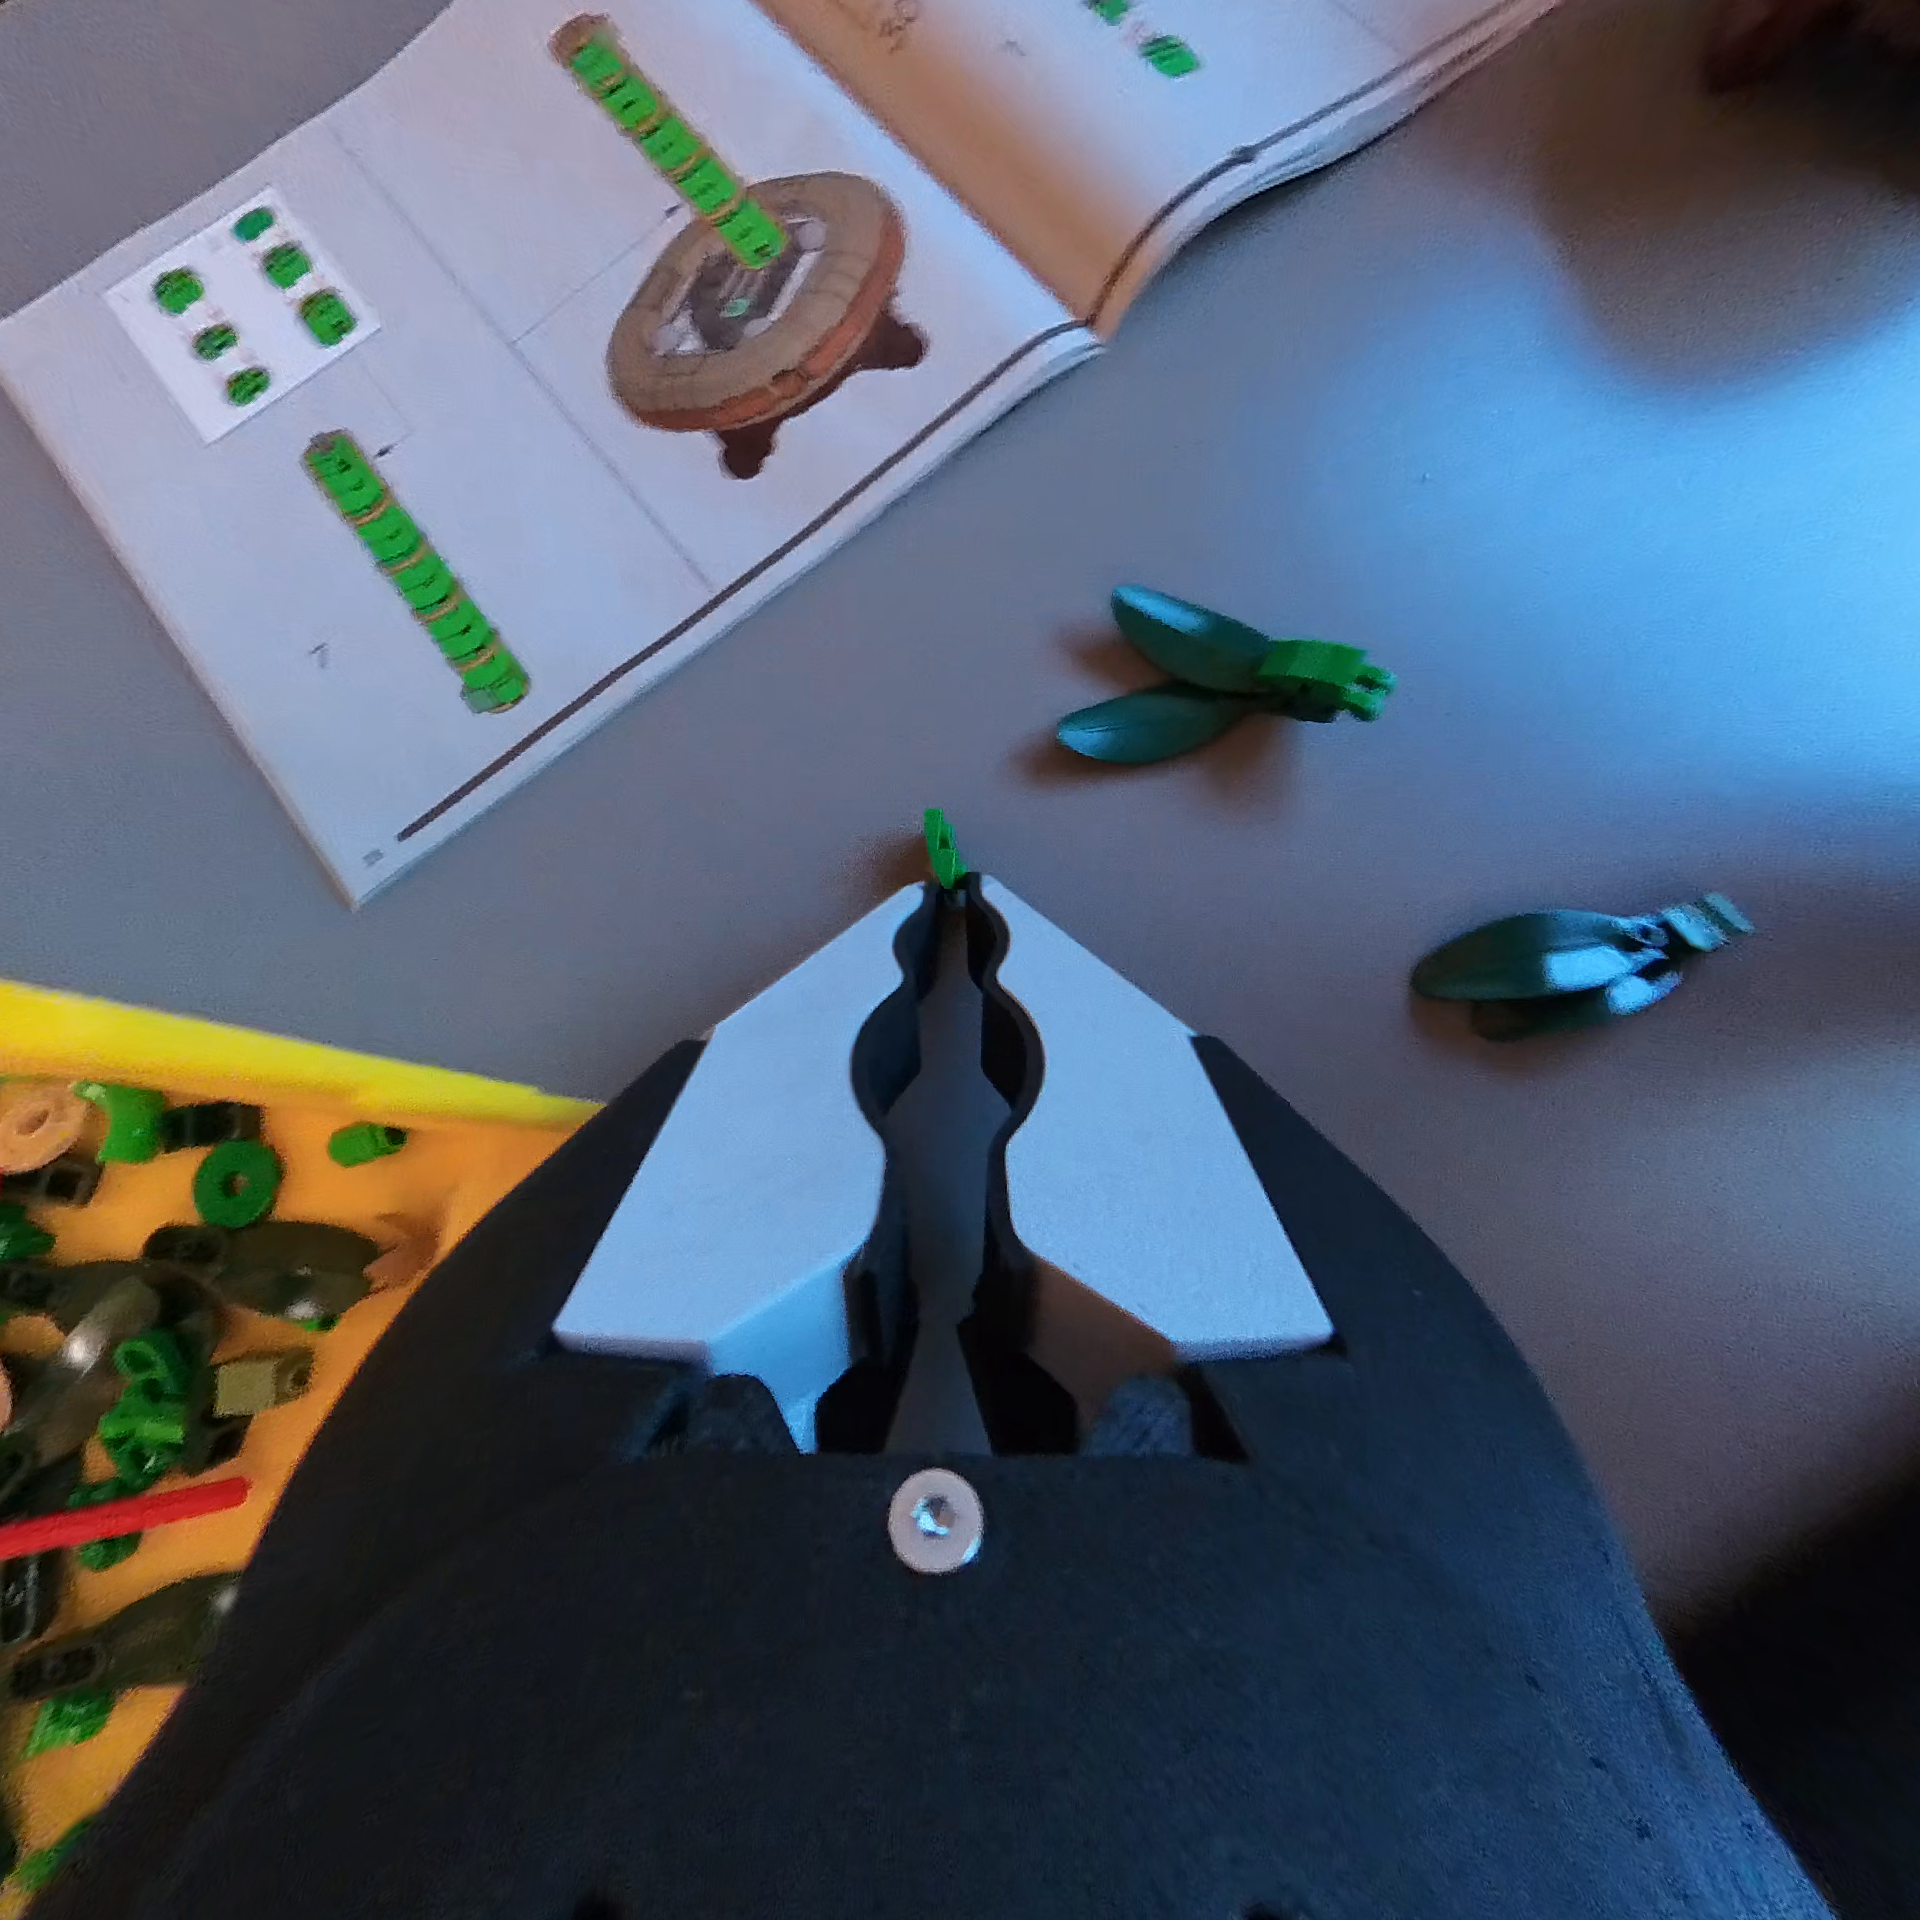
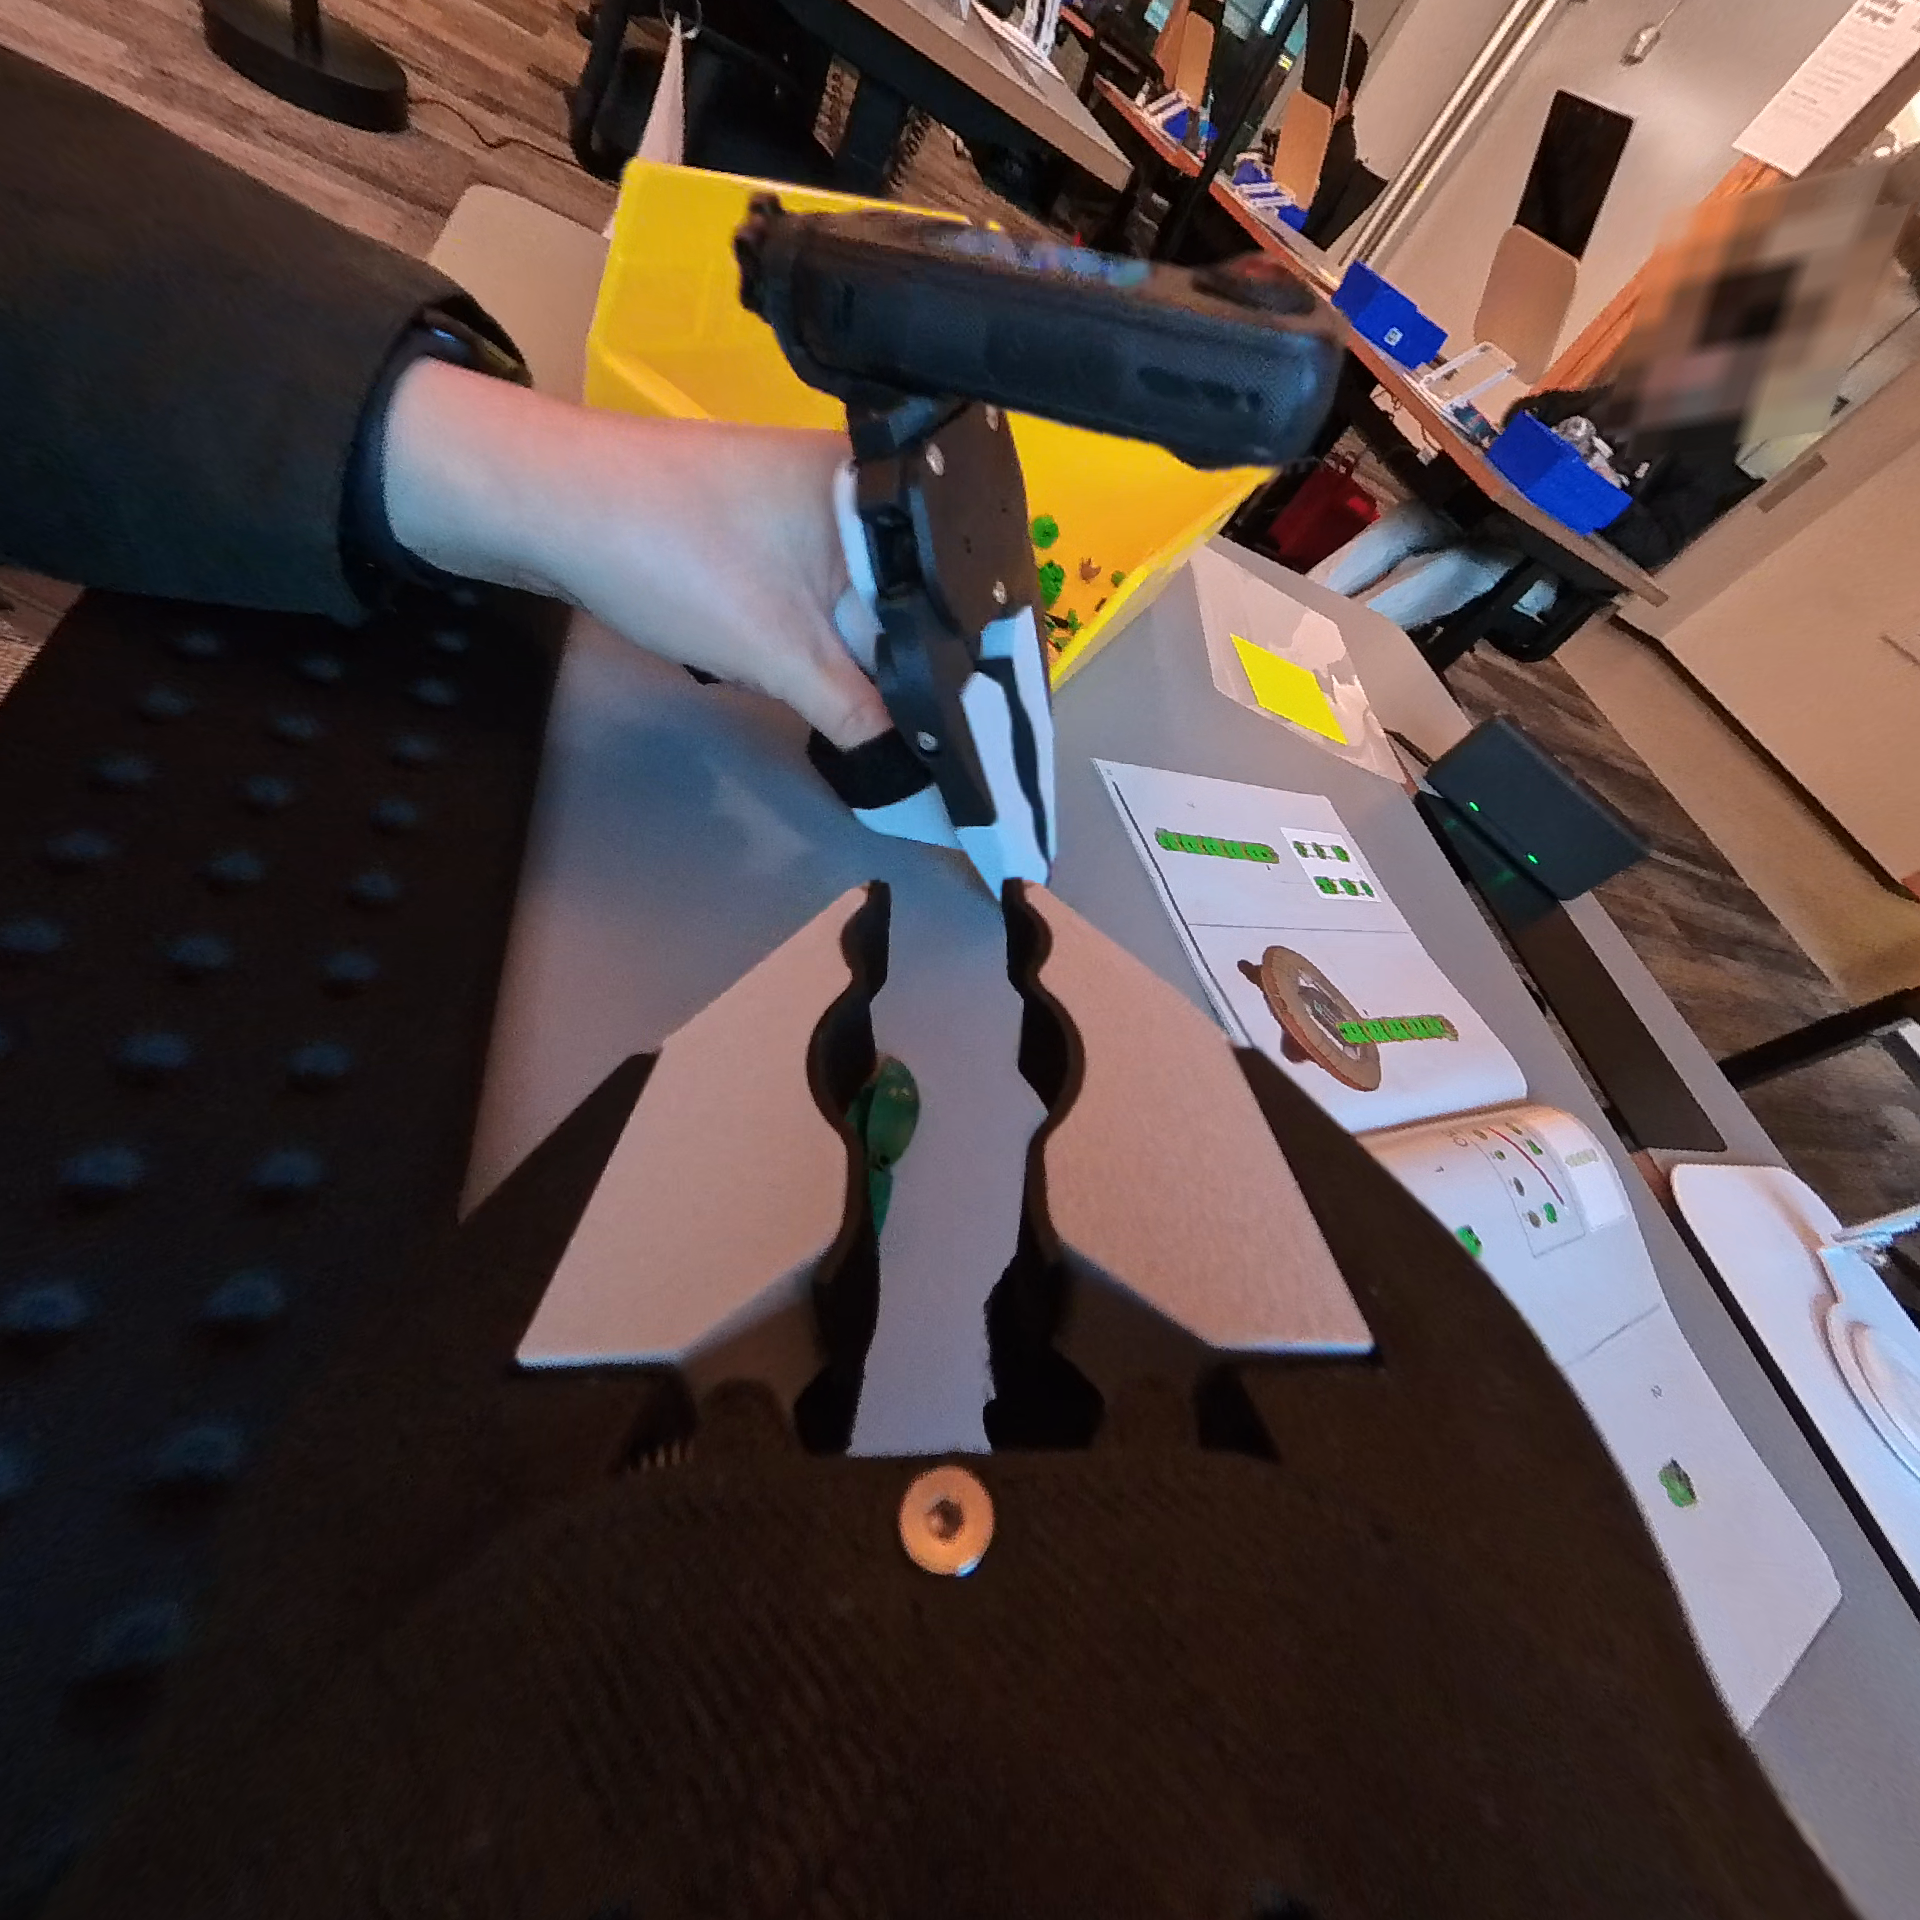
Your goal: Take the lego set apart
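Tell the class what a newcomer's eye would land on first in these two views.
The left gripper, shut on a small bright green piece above the grey table. Behind it lies an open instruction booklet; at lower left, a yellow bin of loose parts. Two dark green leaf clusters lie to the right.

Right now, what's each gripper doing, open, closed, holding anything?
Left gripper: closed on a small bright green lego piece.
Right gripper: open, holding nothing.

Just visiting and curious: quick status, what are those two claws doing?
Left gripper shut on small green piece. Right gripper open, empty. Two leaf clusters loose on table. Nothing in the way.
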Available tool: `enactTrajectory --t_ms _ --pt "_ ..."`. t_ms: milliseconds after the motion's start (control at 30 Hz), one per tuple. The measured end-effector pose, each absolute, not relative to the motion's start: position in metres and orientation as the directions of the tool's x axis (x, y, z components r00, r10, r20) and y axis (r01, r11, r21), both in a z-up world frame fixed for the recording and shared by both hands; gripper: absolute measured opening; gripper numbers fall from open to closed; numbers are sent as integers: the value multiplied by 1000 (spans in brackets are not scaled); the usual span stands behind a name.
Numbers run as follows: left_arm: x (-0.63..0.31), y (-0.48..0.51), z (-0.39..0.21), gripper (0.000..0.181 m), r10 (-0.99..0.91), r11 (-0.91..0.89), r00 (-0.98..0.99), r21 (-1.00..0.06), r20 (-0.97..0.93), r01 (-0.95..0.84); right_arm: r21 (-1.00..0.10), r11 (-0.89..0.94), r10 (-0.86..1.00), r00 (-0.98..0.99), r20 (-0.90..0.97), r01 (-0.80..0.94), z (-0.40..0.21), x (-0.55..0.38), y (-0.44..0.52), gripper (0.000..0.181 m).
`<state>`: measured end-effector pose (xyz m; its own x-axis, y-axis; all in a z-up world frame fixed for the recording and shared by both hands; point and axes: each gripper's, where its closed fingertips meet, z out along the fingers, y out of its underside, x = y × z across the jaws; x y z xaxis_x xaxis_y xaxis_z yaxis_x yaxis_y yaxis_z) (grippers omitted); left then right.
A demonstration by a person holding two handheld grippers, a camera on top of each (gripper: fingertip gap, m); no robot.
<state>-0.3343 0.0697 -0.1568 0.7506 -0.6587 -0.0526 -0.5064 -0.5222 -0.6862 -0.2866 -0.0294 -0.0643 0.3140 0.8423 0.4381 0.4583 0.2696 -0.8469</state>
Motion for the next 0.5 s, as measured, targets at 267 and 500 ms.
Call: enactTrajectory --t_ms 267,500 --pt "-288 30 -65 2 -623 249 487 -745 -613 -619 -981 -47 879 475 49 189 -44 -261 -5 24" --pt "-262 -7 -55 2 -352 588 259 -428 -899 -686 -971 -237 882 413 -229 -32 -27 -248 -2 21"
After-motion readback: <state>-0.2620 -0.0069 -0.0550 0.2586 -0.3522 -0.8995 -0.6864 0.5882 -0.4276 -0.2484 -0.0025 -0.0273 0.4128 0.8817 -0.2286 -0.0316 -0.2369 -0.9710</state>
